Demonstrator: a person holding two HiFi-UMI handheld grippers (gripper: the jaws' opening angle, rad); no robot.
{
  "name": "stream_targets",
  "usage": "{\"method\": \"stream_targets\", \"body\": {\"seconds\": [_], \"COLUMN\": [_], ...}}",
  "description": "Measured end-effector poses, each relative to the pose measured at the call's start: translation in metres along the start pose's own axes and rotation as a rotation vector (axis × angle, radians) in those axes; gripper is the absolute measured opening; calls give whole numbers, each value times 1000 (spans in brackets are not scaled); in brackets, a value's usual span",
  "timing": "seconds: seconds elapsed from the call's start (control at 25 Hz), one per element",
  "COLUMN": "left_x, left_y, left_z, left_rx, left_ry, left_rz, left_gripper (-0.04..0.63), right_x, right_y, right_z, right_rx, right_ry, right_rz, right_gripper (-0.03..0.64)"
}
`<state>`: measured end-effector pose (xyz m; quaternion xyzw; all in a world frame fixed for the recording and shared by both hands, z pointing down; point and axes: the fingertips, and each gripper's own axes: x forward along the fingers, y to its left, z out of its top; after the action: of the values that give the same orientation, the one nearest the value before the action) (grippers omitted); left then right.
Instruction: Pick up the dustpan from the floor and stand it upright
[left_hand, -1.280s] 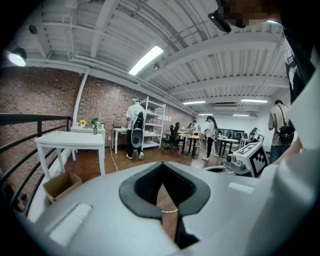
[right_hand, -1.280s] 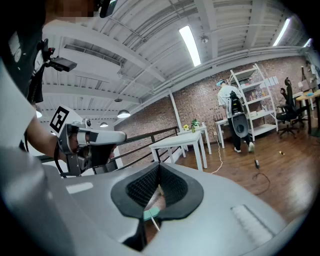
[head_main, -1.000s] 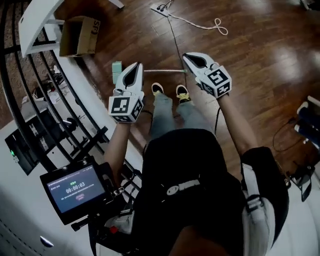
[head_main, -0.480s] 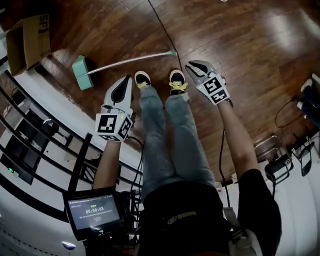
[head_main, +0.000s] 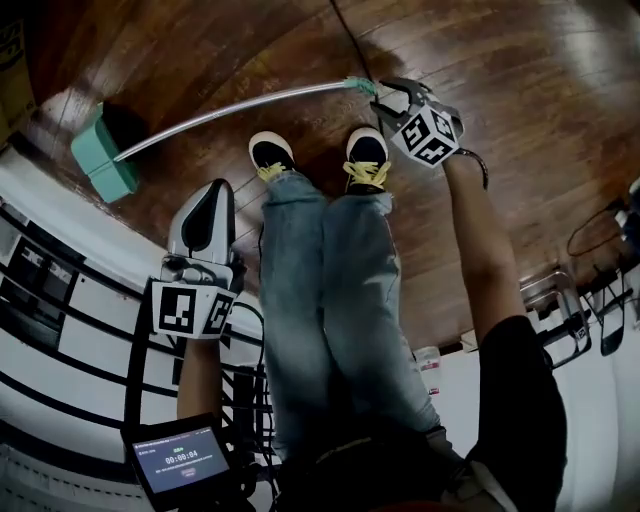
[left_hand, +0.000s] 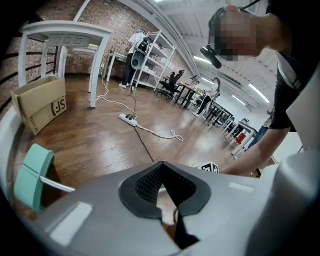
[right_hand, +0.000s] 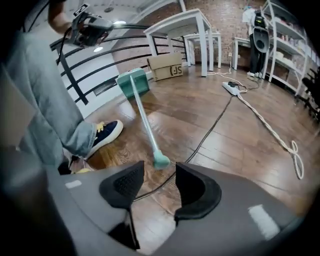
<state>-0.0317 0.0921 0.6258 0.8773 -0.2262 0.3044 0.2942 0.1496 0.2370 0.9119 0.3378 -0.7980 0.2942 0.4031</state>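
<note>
Just ahead of the right gripper, the dustpan lies flat on the floor, its handle tip lined up with the gap but not yet between the pads. Both grippers have dropped toward the boards within 1 second, and the right jaws have just been opening; they now stand wide and empty, so a grasp on the handle looks imminent. The left gripper hangs pinched together on nothing, the pan end well off to its left. Which way the pan faces is hard to make out, and a black cable runs under the right jaws.
</note>
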Motion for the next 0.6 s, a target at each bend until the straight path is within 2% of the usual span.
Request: {"method": "stream_targets", "body": {"seconds": [0.12, 0.24, 0.32, 0.48, 0.6], "left_x": [25, 39, 44, 45, 34], "left_y": [9, 4, -1, -9, -13], "left_z": [-16, -8, 0, 8, 15], "left_rx": [2, 13, 27, 20, -12], "left_ry": [-15, -24, -25, -29, -40], "left_rz": [-15, -26, -36, -44, -40], "left_gripper": [20, 20, 19, 20, 19], "right_x": [31, 37, 36, 22, -5], "right_y": [-8, -12, -10, -7, 4], "right_z": [-17, -13, -7, 3, 30], "right_rx": [-103, -141, -172, -186, -169], "right_ry": [-10, -43, -57, -66, -122], "right_rz": [9, 40, 60, 69, 75], "right_gripper": [204, 201, 150, 144, 143]}}
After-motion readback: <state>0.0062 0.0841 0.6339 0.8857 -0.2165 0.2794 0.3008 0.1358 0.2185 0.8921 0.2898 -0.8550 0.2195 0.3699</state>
